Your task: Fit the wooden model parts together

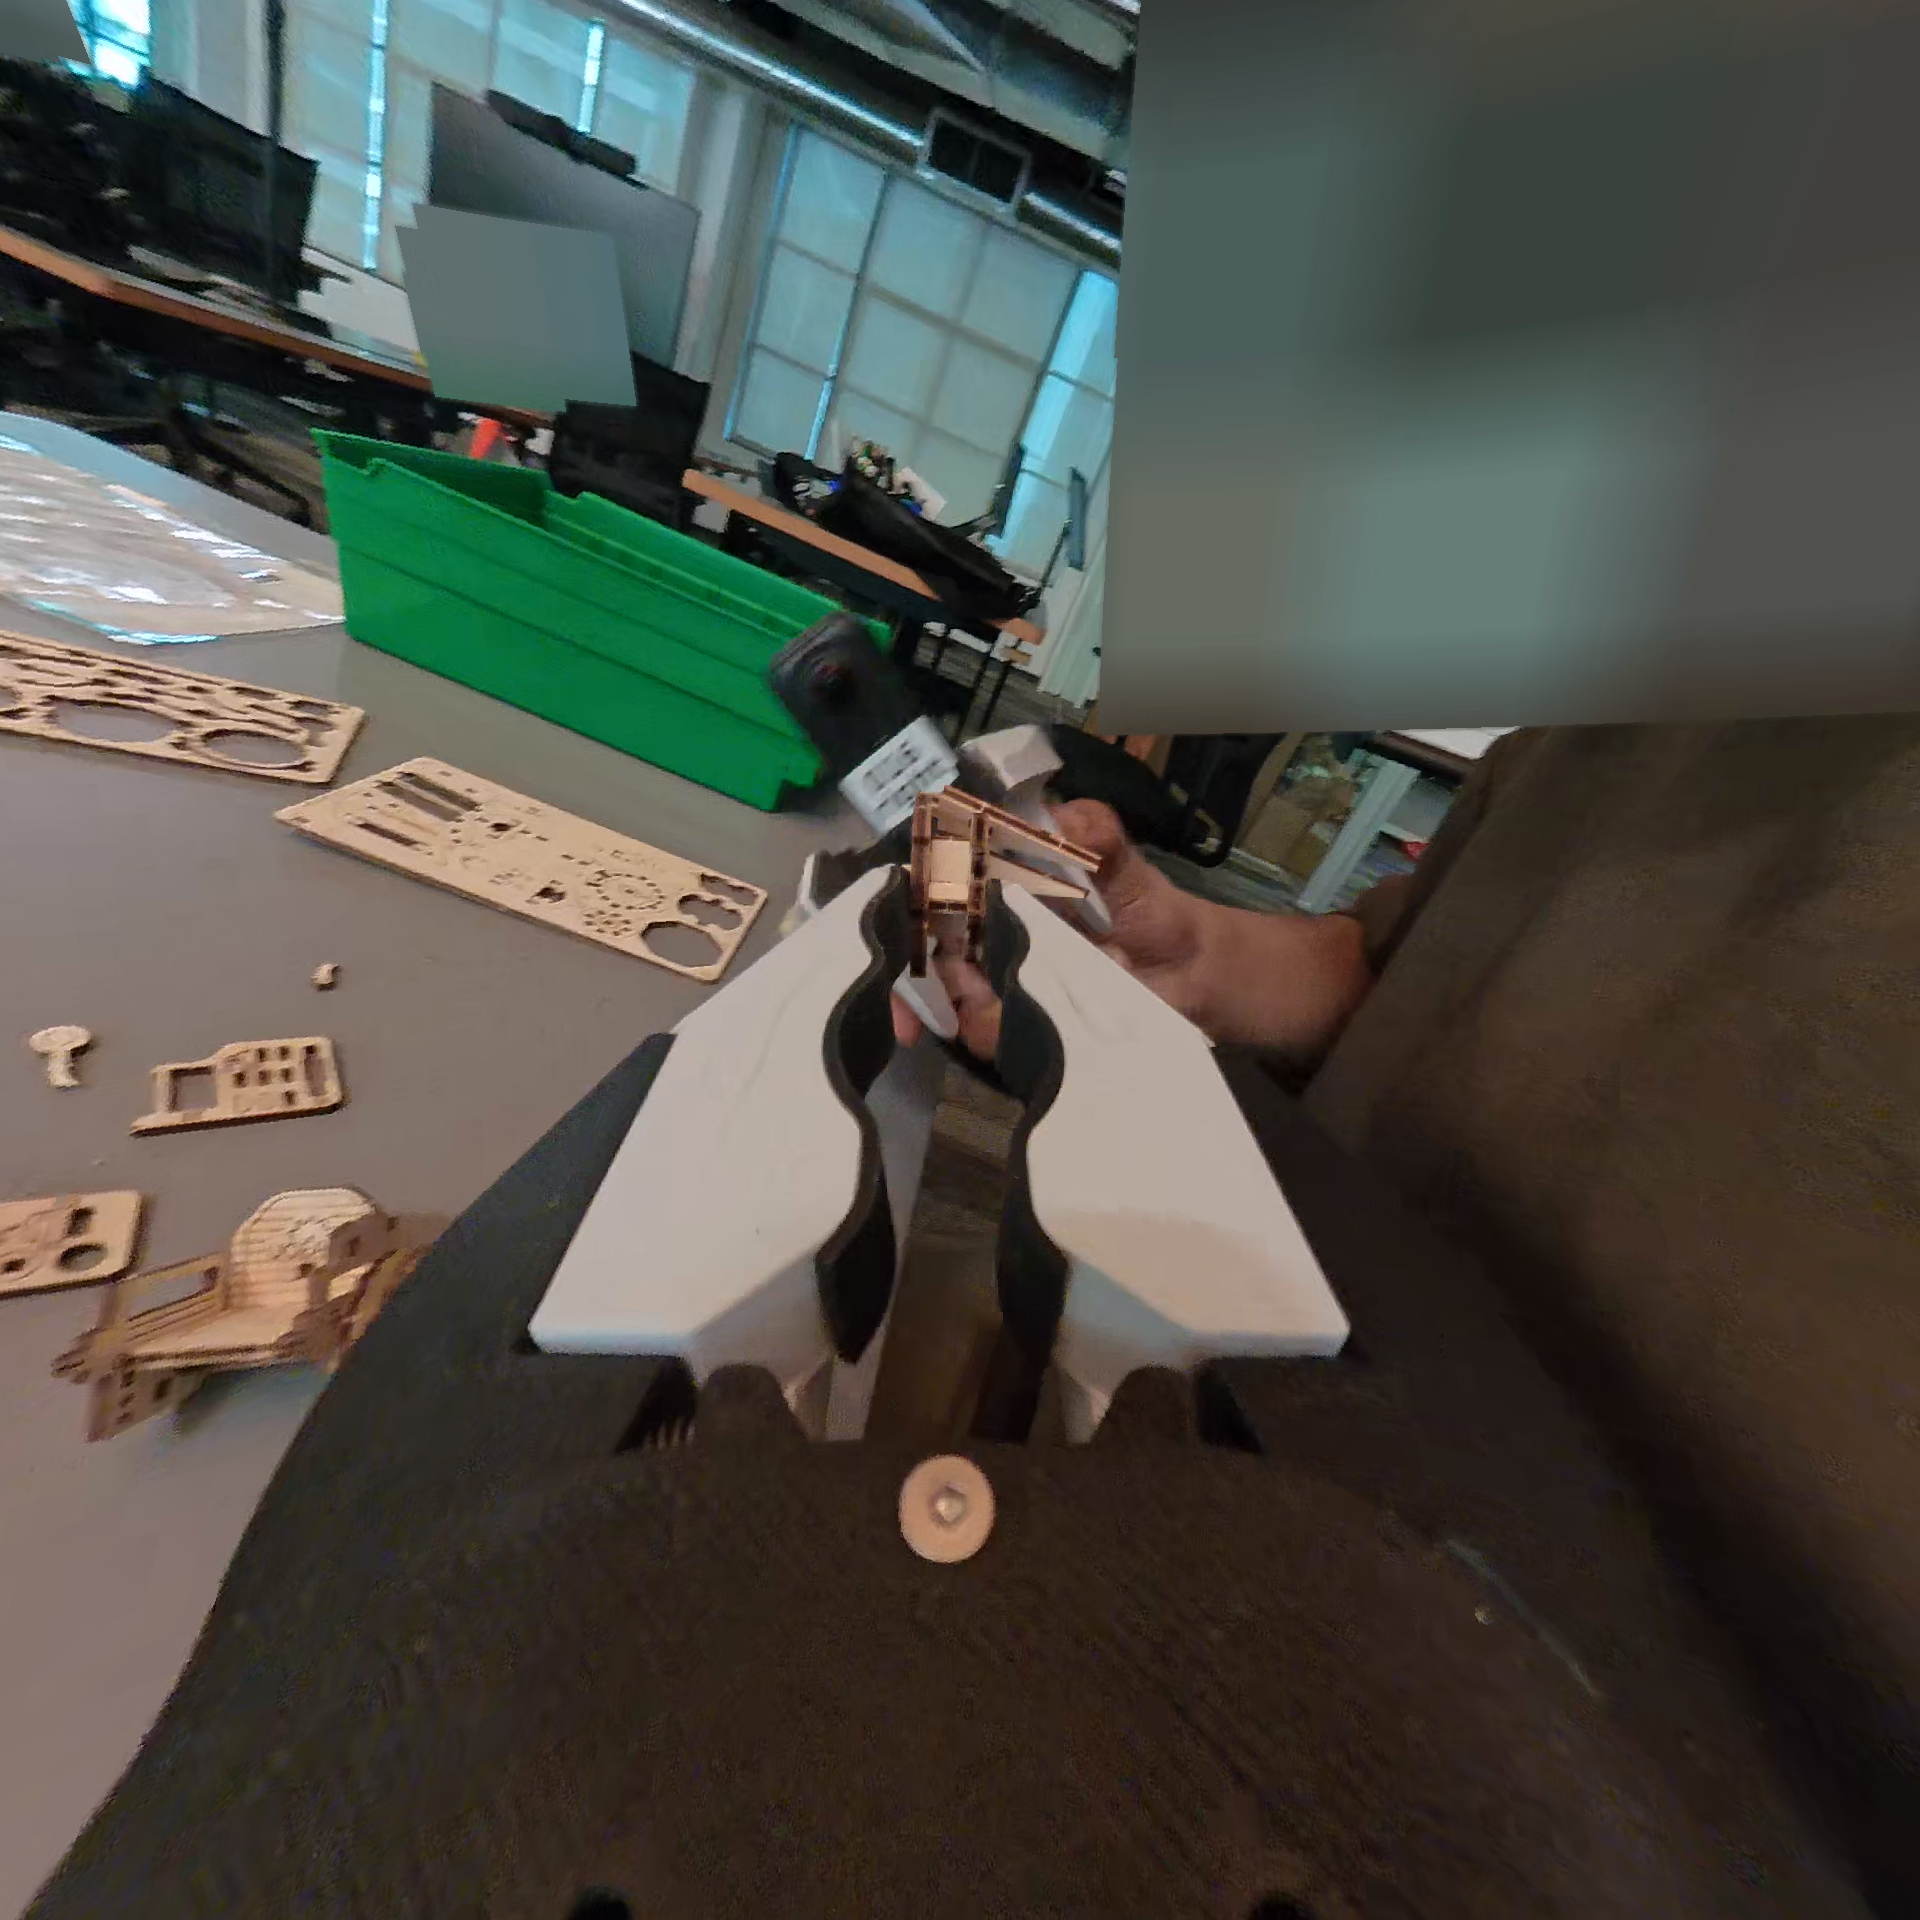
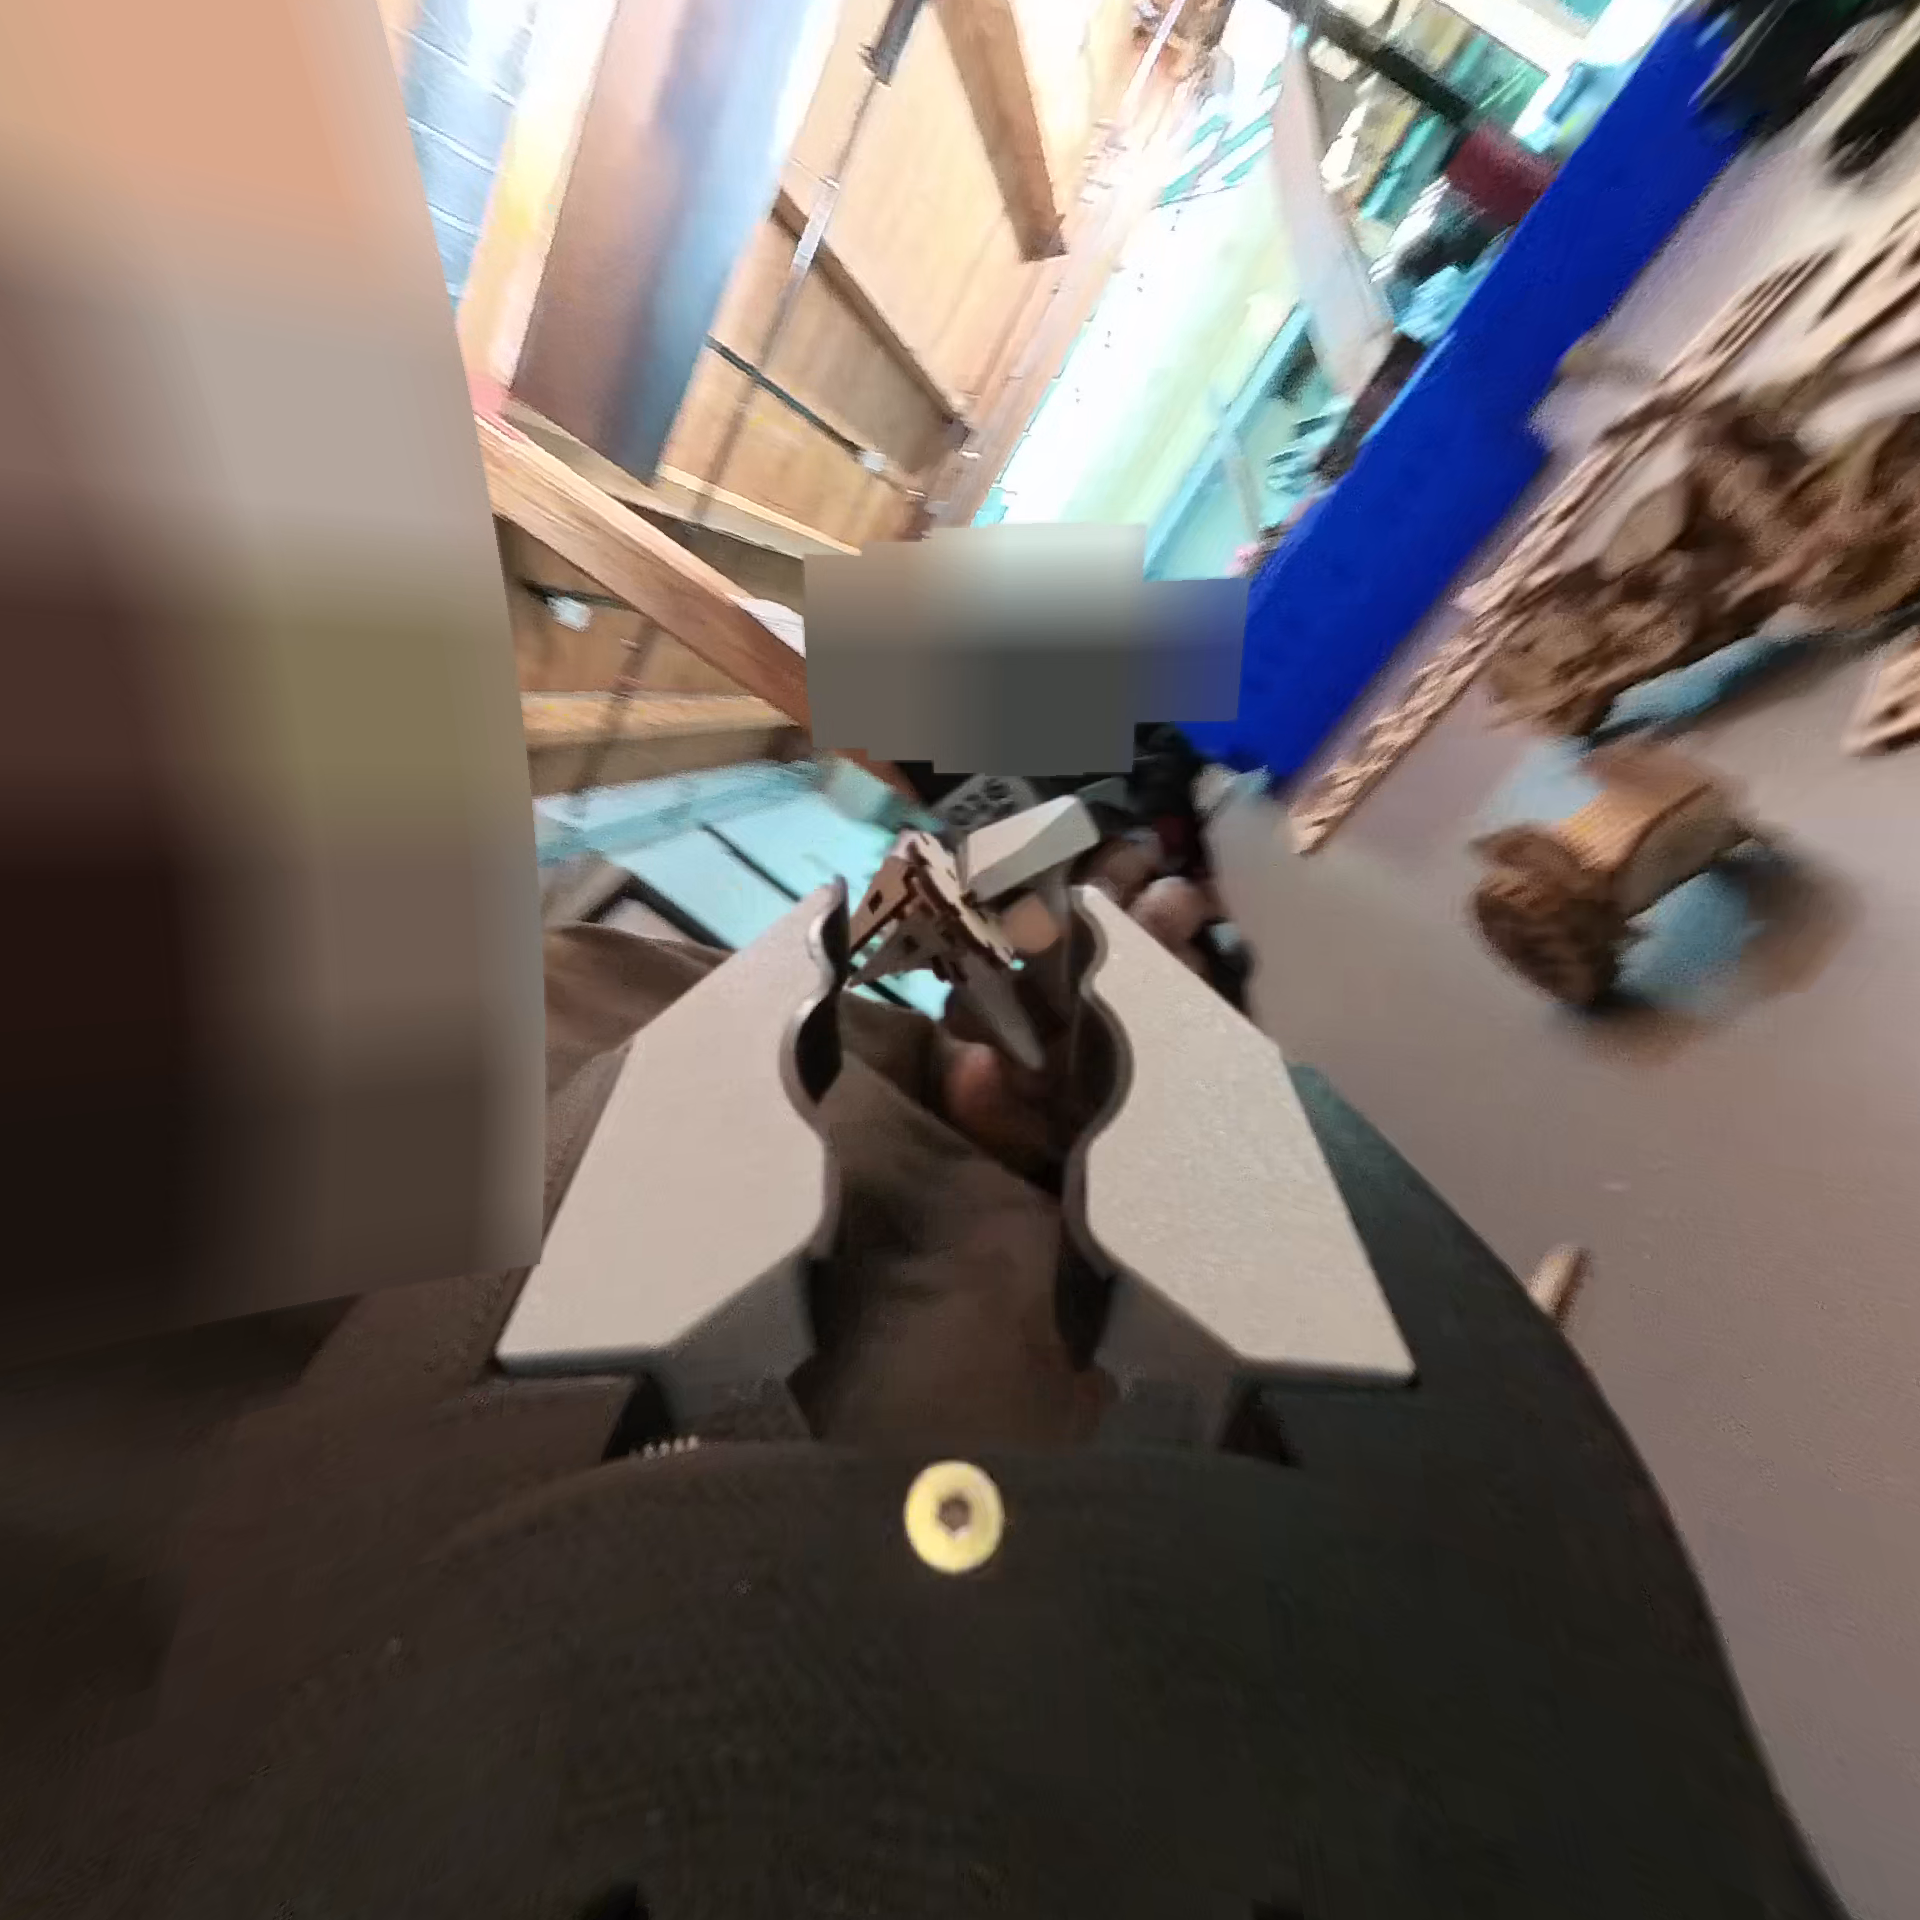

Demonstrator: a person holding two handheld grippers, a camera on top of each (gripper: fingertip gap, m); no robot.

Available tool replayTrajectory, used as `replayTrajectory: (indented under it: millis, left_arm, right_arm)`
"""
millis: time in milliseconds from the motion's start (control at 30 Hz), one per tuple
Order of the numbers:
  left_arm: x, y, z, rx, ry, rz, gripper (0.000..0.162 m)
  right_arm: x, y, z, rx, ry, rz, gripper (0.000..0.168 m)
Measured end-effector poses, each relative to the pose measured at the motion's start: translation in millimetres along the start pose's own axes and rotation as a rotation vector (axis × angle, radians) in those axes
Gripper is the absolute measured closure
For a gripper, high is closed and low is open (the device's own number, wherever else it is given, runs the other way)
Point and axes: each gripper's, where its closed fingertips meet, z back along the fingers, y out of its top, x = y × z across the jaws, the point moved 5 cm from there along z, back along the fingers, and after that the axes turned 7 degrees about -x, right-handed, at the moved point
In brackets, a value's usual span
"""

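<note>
My left gripper (image 1: 945, 904) is shut on a small wooden sub-assembly (image 1: 951, 862), held up in the air above the grey table (image 1: 468, 1039). A thin wooden arm (image 1: 1049, 852) sticks out of it to the right. In the right wrist view the same sub-assembly (image 2: 925, 914) sits between the tips of my right gripper (image 2: 961, 914). Its jaws stand apart around the piece and around the left gripper's finger (image 2: 1023, 831). The right gripper's finger (image 1: 1013, 753) shows just behind the piece in the left wrist view. A hand (image 1: 1153, 925) is behind it.
A green bin (image 1: 561, 603) stands at the back of the table. Two punched-out wooden sheets (image 1: 520, 852) (image 1: 177, 717) lie flat. A partly built wooden model (image 1: 249, 1299) and loose flat parts (image 1: 244, 1081) lie front left. A blurred wooden model (image 2: 1714, 499) and a blue bin (image 2: 1455, 416) show on the right.
</note>
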Motion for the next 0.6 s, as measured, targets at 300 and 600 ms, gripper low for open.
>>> replayTrajectory:
  millis: [300,600]
  left_arm:
    - [-10.2,-8.8,-0.7,-0.122,0.117,-0.076,0.151]
    - [-10.4,-14.8,-2.0,-0.248,0.186,-0.212,0.151]
  right_arm:
    - [-25.3,2.3,-1.0,-0.244,-0.429,0.717,0.159]
    - [-6.3,-6.9,-1.1,-0.328,-0.437,0.611,0.161]
